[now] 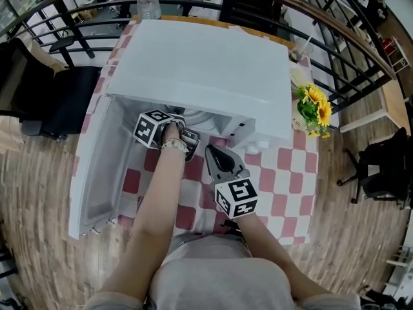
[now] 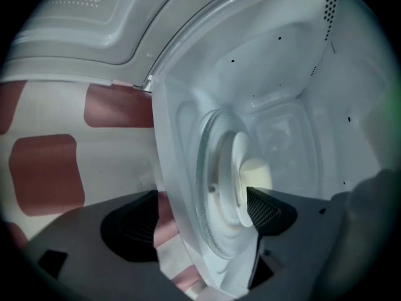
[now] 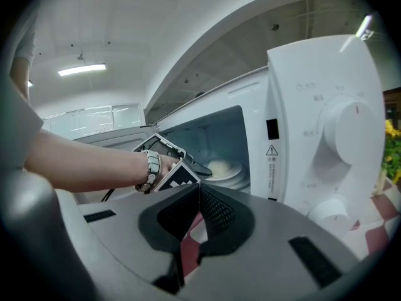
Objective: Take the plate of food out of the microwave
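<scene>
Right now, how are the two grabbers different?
The left gripper has its jaws apart; the right gripper has them together. The left gripper reaches into the microwave, jaws either side of the plate edge; the right gripper is outside, holding nothing. Both carry a marker cube.

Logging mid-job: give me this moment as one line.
plate of food inside microwave | left gripper open, inside, near it | right gripper shut, empty, outside | door open
</scene>
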A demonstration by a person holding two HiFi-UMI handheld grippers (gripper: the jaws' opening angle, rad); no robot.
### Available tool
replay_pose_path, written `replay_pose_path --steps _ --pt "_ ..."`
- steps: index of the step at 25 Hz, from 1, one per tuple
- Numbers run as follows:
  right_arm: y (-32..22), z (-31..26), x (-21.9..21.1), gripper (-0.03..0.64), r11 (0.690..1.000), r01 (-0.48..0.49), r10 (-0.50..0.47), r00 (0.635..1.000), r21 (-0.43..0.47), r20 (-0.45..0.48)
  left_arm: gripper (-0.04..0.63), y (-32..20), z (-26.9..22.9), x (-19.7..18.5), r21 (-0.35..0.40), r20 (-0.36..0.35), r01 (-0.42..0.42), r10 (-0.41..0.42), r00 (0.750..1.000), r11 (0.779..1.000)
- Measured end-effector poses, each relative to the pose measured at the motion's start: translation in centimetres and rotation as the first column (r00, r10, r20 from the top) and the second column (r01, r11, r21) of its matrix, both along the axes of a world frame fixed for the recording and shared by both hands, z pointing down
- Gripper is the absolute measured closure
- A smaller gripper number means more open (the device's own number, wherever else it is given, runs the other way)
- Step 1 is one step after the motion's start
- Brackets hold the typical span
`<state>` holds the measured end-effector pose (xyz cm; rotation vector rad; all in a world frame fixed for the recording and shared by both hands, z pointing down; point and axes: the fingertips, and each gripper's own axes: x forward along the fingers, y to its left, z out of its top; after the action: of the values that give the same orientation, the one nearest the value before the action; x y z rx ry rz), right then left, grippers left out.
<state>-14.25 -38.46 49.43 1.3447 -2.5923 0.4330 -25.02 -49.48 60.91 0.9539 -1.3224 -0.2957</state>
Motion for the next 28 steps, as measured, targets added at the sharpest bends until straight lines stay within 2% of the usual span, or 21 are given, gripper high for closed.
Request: replay_pose_path --steps 4,18,23,28 --pt "-0.1 0.2 0.4 0.591 1.000 -0.014 0.014 1.000 -0.010 -0.001 0.182 0.3 0.2 -0.3 -0.017 -0.011 0.033 -0.033 0.999 0.999" --pt "0.5 -0.2 0.6 0.591 1.000 -0.003 0.003 1.000 -0.002 -0.007 0.221 1.4 0.1 0.2 -0.021 -0.060 0.038 -0.039 0.997 0.999" --pt "0.9 -0.5 0.6 0.591 1.000 0.003 -0.003 1.000 -0.001 -0.004 0.325 1.6 -0.9 0.1 0.004 -0.043 0.038 -0.038 0.998 0.999" --pt "1.2 -0.8 0.4 0.591 1.000 0.011 -0.011 1.000 0.005 -0.003 0.351 2.2 -1.1 -0.1 0.010 -0.046 0.031 -0.030 0.998 0.999"
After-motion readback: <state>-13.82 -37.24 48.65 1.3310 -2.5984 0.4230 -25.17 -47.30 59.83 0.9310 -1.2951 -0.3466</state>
